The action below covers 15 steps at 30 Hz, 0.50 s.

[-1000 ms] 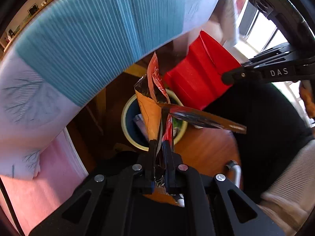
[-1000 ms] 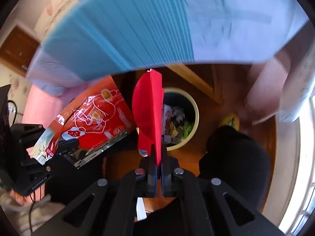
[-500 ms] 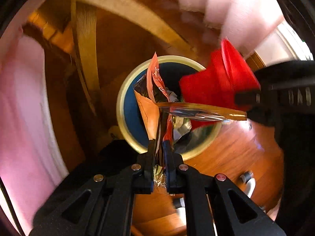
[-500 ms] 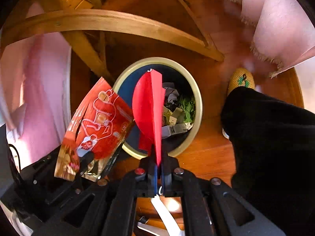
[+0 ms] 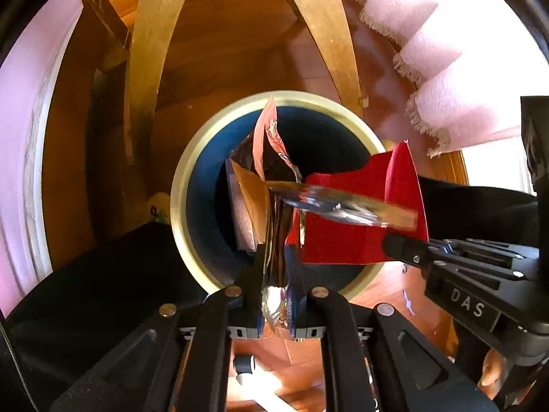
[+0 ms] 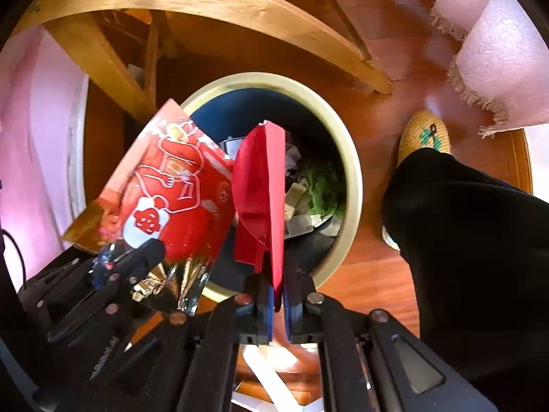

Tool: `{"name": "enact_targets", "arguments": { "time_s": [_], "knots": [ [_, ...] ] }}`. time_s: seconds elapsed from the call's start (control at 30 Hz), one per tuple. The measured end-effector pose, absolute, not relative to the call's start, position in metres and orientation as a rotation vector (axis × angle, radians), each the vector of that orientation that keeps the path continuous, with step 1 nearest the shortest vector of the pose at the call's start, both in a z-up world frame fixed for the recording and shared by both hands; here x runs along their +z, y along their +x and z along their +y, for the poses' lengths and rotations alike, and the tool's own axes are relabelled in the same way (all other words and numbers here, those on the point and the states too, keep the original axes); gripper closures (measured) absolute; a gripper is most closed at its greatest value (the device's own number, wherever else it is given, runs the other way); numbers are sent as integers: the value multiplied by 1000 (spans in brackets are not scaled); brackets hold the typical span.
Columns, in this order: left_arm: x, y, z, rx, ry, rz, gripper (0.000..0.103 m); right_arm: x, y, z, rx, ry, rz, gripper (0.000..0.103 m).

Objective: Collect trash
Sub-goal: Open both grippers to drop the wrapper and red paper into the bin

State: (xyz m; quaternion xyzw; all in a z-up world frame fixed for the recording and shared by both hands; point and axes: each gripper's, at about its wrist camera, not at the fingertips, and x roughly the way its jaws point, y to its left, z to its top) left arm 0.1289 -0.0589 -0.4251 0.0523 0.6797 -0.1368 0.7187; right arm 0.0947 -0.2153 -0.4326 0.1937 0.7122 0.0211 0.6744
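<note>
While both tongs hang over the bin [image 5: 178, 202] at frame centre, your left tongs [image 5: 276, 271] clench the wrapper [image 5: 271, 158] and your right tongs [image 6: 277, 285] clench the red paper [image 6: 260, 189]; neither is dropped yet, so releasing remains.

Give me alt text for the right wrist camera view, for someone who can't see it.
The right tongs grip a folded red paper piece above a round waste bin that already holds scraps. To the left, the left tongs hold a red foil snack bag over the bin's rim; a dark trouser leg and woven slipper stand on the wooden floor.
</note>
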Motion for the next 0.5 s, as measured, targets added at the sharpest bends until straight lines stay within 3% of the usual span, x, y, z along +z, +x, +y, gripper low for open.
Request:
{"name": "enact_targets", "arguments": {
  "time_s": [0.1, 0.17, 0.23, 0.3, 0.37, 0.43, 0.5],
  "knots": [
    [-425, 126, -58, -303, 112, 1503, 92, -431, 96, -216, 23, 429, 1593, 87],
    [-424, 126, -59, -308, 121, 1499, 86, -437, 98, -218, 9, 422, 1595, 68],
    [-423, 127, -59, -310, 133, 1493, 79, -439, 98, -219, 3, 423, 1602, 57],
    [-423, 127, -59, -306, 141, 1489, 74, -440, 97, -221, -8, 418, 1609, 55],
    [-423, 128, -59, -287, 155, 1484, 54, -440, 97, -222, -13, 425, 1616, 55],
    [-420, 128, -56, -267, 154, 1475, 46, -441, 96, -223, -22, 426, 1618, 55],
    [-420, 129, -54, -257, 143, 1475, 44, -441, 96, -224, -21, 434, 1620, 55]
  ]
}}
